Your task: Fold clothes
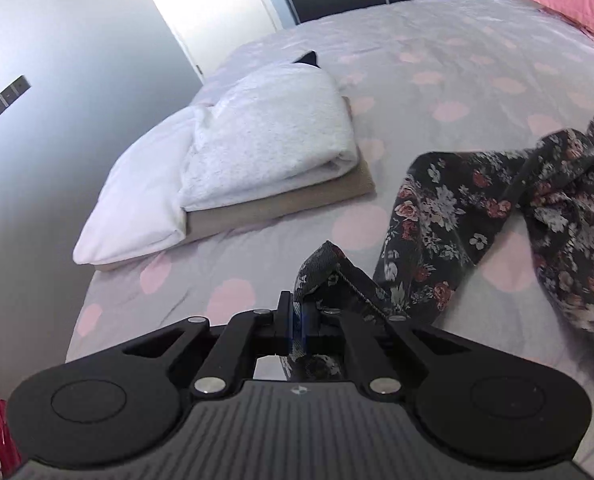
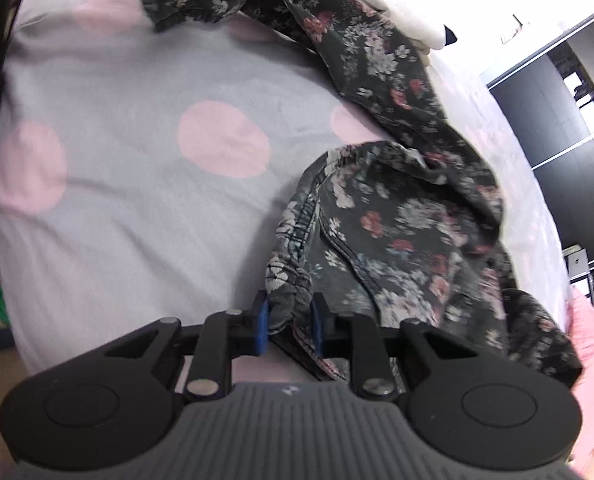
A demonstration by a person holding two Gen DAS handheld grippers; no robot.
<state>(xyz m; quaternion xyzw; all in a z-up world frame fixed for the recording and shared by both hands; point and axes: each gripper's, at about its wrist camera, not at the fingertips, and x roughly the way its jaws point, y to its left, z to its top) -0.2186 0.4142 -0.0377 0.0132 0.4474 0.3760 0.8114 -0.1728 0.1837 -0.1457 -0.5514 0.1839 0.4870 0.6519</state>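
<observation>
Blue-padded left gripper (image 1: 297,316) is pinched tight on a corner of the floral garment (image 1: 429,232), a peak of dark cloth standing up just past its fingers. Right gripper (image 2: 288,320) has its jaws narrowed around a bunched hem of the same garment, cloth filling the gap and both pads against it; no earlier view to compare. Garment lies crumpled on the bed (image 1: 437,40), strung loosely between the two grippers, black ground with white and red flowers, one part trailing off toward the pile in the right wrist view. Bed cover is grey with pink dots. Beyond the left gripper, well apart from the garment, sits a stack: white towel (image 1: 265,144) folded on a tan cloth (image 1: 281,200), a white sheet beside it at the bed's edge. Pink pillow (image 1: 577,8) at the far corner. Dark wardrobe doors (image 2: 553,112) along the wall.
</observation>
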